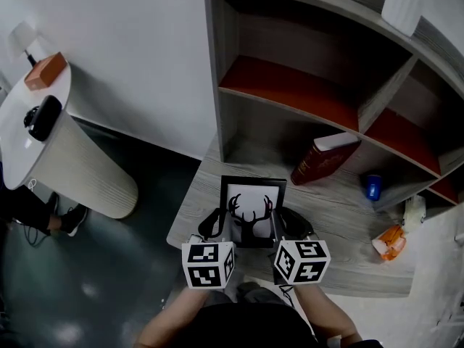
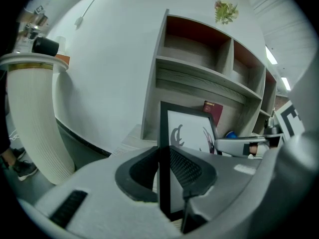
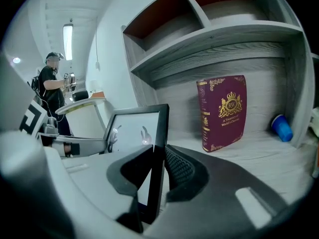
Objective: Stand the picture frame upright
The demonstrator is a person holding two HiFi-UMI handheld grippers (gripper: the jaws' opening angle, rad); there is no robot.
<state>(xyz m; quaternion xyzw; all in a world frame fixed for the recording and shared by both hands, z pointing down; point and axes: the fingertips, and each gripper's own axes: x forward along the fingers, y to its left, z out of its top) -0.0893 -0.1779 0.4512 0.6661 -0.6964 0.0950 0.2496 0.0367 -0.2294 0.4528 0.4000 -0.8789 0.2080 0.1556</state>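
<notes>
Between left claw [image 2: 163,166] and right claw [image 3: 156,169], clamped: picture frame [image 1: 251,200]; plant [image 2: 225,9] only in left gripper view.

Bare worktop [image 1: 194,209] is lying open left of the picture frame [image 1: 254,210]. Behind it a maroon book [image 1: 324,158] is leaning inside the shelf unit [image 1: 226,64], while a blue cup [image 1: 373,186] and orange packet [image 1: 390,241] are crowding the right.

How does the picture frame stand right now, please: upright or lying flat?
Roughly upright: the picture frame shows vertical side edges, clamped by the left gripper and right gripper.
</notes>
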